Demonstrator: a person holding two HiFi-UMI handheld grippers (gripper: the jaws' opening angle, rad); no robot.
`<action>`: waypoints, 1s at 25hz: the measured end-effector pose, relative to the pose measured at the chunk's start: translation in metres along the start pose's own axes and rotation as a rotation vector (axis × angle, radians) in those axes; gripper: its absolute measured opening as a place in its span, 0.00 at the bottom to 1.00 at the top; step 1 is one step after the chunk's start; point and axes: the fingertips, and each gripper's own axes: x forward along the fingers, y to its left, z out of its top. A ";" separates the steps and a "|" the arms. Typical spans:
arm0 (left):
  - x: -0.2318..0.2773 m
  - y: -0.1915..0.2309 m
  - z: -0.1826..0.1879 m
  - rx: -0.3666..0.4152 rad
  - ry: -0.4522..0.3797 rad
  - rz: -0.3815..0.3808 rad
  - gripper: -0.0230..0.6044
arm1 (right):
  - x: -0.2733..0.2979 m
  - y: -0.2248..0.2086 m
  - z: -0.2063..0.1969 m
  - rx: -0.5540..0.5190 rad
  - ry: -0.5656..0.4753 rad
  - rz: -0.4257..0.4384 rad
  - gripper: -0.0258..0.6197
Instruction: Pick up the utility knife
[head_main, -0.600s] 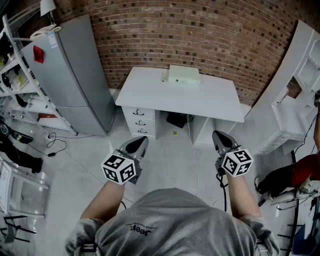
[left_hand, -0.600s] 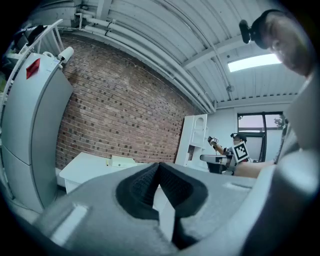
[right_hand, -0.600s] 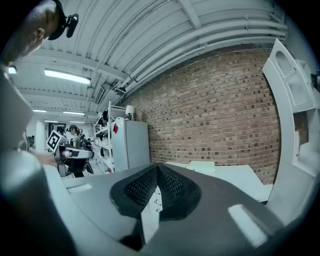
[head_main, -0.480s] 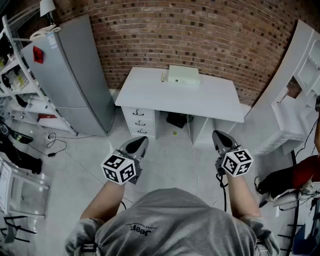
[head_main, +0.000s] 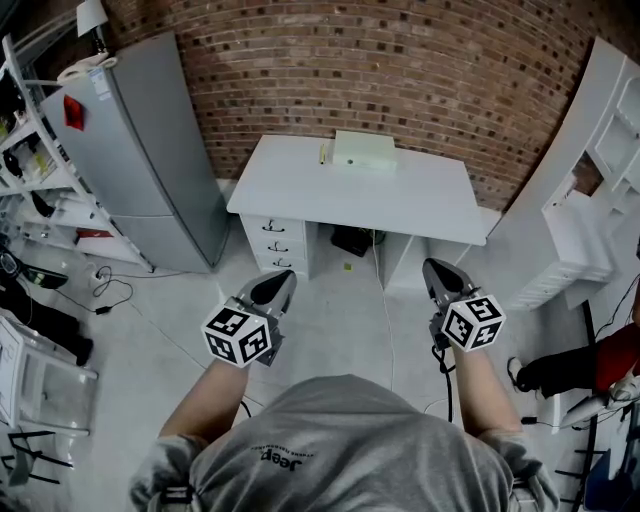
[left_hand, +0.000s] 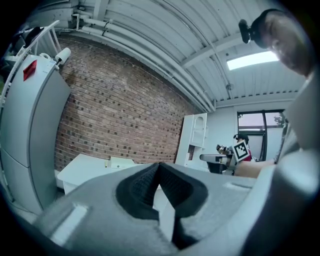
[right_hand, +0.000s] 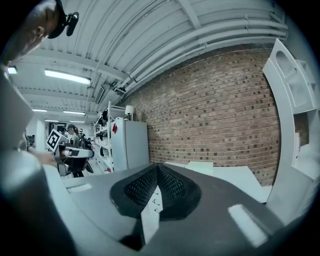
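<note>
A small thin yellowish object lies at the back of the white desk, beside a pale green box; it is too small to tell whether it is the utility knife. My left gripper and right gripper hover over the floor in front of the desk, well short of it. Both are shut with nothing between the jaws. The left gripper view has the left gripper pointing at the desk and the box. In the right gripper view, the right gripper faces the same desk.
A grey fridge stands left of the desk, with cluttered shelves beyond it. A tall white shelf unit stands at the right. A black item sits under the desk, and a cable runs across the floor. Brick wall behind.
Both grippers hold still and stay shut. The head view has shifted very slightly. A person in red at the right edge has moved a little further out of view.
</note>
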 end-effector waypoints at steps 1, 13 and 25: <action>0.002 -0.002 0.001 0.003 0.000 0.001 0.03 | -0.001 -0.002 0.001 0.000 0.003 -0.003 0.05; 0.032 -0.058 0.000 0.017 -0.016 0.026 0.03 | -0.041 -0.040 0.010 -0.013 -0.008 0.019 0.05; 0.055 -0.098 -0.026 0.008 0.000 0.057 0.03 | -0.064 -0.078 -0.004 0.001 -0.008 0.061 0.05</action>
